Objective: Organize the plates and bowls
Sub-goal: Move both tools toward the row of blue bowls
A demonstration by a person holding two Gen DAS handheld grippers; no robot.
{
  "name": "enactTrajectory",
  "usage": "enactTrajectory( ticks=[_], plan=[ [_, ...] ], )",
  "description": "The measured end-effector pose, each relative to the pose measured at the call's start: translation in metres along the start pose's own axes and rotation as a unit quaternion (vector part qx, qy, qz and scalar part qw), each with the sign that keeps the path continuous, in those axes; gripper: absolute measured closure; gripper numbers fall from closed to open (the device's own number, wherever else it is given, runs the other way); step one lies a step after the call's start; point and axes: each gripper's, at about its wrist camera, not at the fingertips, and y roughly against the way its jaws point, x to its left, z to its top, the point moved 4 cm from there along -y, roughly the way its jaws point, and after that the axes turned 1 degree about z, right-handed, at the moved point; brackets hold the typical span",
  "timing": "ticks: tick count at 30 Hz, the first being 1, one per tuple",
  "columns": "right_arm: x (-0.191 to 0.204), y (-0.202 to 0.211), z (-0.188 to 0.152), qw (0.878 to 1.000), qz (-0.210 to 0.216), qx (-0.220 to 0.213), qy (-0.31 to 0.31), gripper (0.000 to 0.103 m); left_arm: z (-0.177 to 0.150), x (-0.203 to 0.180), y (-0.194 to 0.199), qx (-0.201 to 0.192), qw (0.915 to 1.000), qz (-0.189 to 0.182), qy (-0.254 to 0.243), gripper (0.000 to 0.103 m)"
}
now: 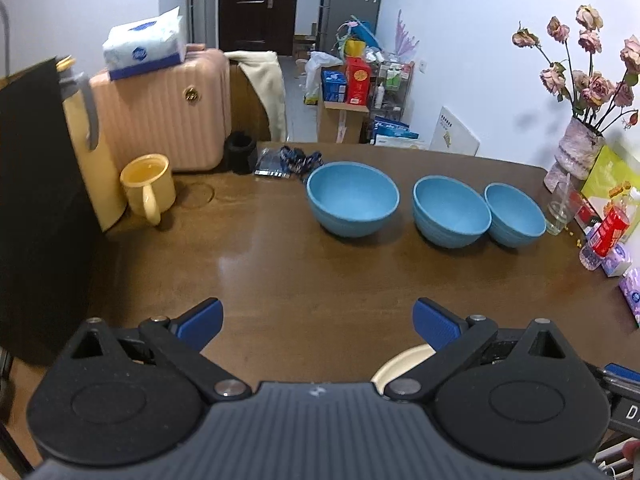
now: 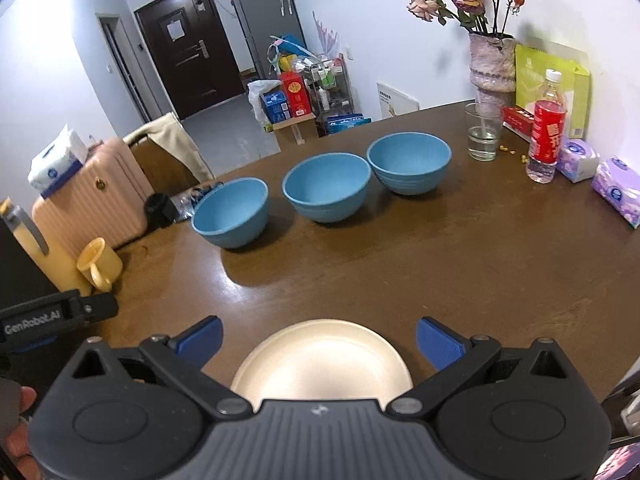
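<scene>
Both hand-held grippers, left (image 1: 318,320) and right (image 2: 319,338), are hovering spread apart, empty. Plate (image 2: 322,360) is sitting near of three bowls (image 2: 326,192) on tabletop (image 2: 460,264).

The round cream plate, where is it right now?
The round cream plate lies on the brown wooden table at its near edge, between the open right gripper's fingers in the right wrist view, apart from the three blue bowls.

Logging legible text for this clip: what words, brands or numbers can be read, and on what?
"GenRobot.AI": on the left claw's body, seen from the right wrist view.
"D": cut-off white letter on the right claw's body, seen from the left wrist view.
Red bottle label, tissue packs, red box, door notice: print too blurred.
</scene>
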Motion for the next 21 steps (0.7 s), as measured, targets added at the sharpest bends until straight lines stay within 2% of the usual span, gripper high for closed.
enactTrajectory(
  ticks=[14,21],
  plan=[
    [0.050,-0.067,0.055,0.999,-0.022,0.020,-0.038,0.000,0.085,0.009,-0.067,0.012,0.9997,-0.010,-0.017,0.000],
    [0.059,-0.107,0.076,0.996,-0.042,0.041,-0.069,0.000,0.117,0.009,-0.101,0.022,0.9994,-0.014,-0.025,0.000]
  ],
)
